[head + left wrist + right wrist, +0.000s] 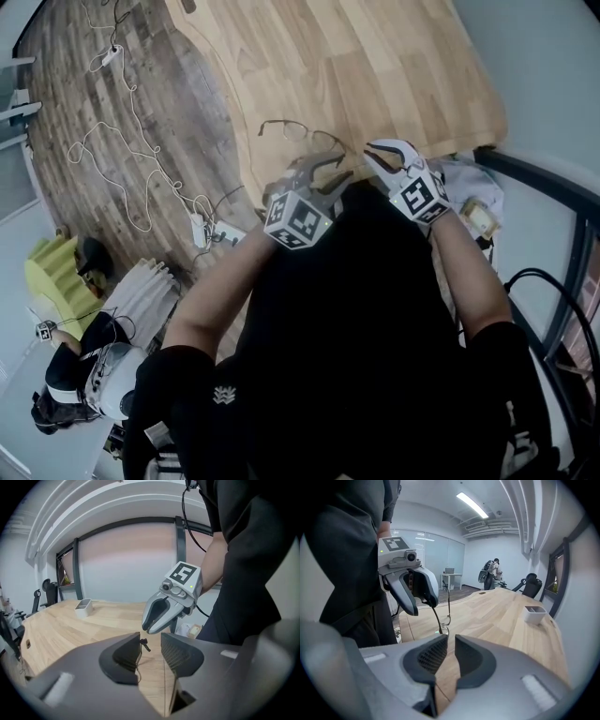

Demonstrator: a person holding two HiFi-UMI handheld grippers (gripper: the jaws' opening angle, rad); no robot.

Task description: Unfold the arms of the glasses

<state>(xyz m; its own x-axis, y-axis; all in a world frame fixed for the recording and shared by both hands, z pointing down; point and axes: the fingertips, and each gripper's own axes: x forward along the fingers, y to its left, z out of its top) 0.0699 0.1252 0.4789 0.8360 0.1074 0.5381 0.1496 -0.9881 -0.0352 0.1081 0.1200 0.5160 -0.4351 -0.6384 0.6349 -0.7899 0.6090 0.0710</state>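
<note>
Thin wire-framed glasses [298, 131] lie on the light wooden table [375, 66], near its front edge. One arm points back toward me, into my left gripper [346, 165]. In the left gripper view this arm [138, 656] runs between the jaws of my left gripper [151, 641] and rests against the left-hand one; the gap is far wider than the wire. From the right gripper view, the dark arm [435, 616] slopes down from the left gripper [421, 609] to the lenses [443, 628]. My right gripper [368, 151] [451, 641] hovers beside it, shut on nothing.
A small white container [534, 613] [83, 606] stands far off on the table. White cables [141, 159] trail over the dark plank floor at left. A dark metal frame [553, 197] runs along the right. A person [84, 366] is low at the left.
</note>
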